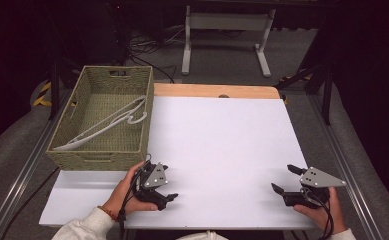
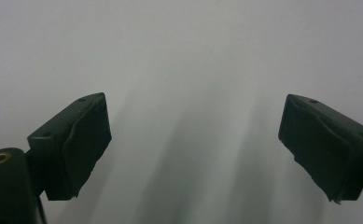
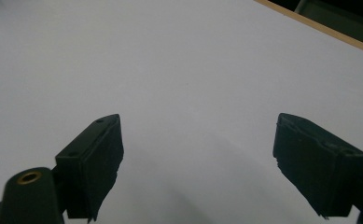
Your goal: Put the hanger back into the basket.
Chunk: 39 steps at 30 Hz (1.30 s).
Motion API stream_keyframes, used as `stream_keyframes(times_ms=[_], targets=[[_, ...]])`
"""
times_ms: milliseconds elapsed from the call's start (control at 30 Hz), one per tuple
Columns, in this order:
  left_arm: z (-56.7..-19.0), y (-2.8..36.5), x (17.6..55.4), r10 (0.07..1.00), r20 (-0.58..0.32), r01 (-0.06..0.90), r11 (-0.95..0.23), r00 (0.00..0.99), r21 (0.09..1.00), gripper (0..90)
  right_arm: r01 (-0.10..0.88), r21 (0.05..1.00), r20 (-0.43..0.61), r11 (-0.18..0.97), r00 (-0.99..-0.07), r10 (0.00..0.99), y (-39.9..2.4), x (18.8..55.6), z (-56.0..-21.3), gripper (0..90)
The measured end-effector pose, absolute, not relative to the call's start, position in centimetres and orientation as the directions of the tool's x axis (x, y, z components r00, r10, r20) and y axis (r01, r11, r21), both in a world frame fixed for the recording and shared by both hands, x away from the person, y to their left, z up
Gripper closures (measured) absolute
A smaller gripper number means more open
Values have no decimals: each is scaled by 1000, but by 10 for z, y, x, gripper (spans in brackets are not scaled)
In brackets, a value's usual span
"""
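While a hanger (image 1: 107, 125) is lying in the basket (image 1: 67, 131), both tongs (image 1: 158, 184) (image 1: 288, 181) are resting wide open, empty, on the counter (image 1: 222, 145), seemingly awaiting work.

In the high view, the near wall of the woven basket (image 1: 100, 159) hides the low end of the white hanger (image 1: 104, 126) at about seven o'clock, and the person's forearms are cut off by the bottom edge at six o'clock. The left gripper (image 1: 163, 181) is partly covered by the left hand (image 1: 128, 192) wrapped round it. In the left gripper view the white tabletop (image 2: 188, 60) is a soft blur, with its edges outside the frame.
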<state>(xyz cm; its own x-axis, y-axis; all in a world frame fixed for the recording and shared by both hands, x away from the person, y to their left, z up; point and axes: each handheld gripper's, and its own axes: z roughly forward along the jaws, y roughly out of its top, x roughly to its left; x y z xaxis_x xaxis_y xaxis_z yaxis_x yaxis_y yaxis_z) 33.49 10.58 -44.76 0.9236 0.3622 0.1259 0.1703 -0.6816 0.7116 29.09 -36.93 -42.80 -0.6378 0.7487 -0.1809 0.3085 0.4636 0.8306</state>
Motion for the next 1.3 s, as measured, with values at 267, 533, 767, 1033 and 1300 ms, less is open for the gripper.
stream_keyframes(times_ms=[267, 533, 767, 1033, 1300], targets=[[-453, 116, 338, 391, 90, 203, -644, 916, 738, 96, 307, 821, -192, 482, -646, 739, -365, 290, -429, 172], [-452, 115, 340, 385, 84, 199, -637, 919, 745, 96, 306, 817, -197, 488, -648, 736, -364, 287, -429, 173], [-451, 115, 342, 388, 84, 202, -639, 918, 742, 97, 305, 818, -196, 487, -649, 735, -365, 287, -429, 174], [-452, 115, 341, 386, 87, 203, -649, 919, 733, 97, 304, 812, -203, 499, -654, 729, -363, 289, -430, 175], [-452, 114, 343, 386, 94, 199, -652, 918, 732, 97, 302, 814, -200, 497, -657, 727, -364, 290, -430, 176]])
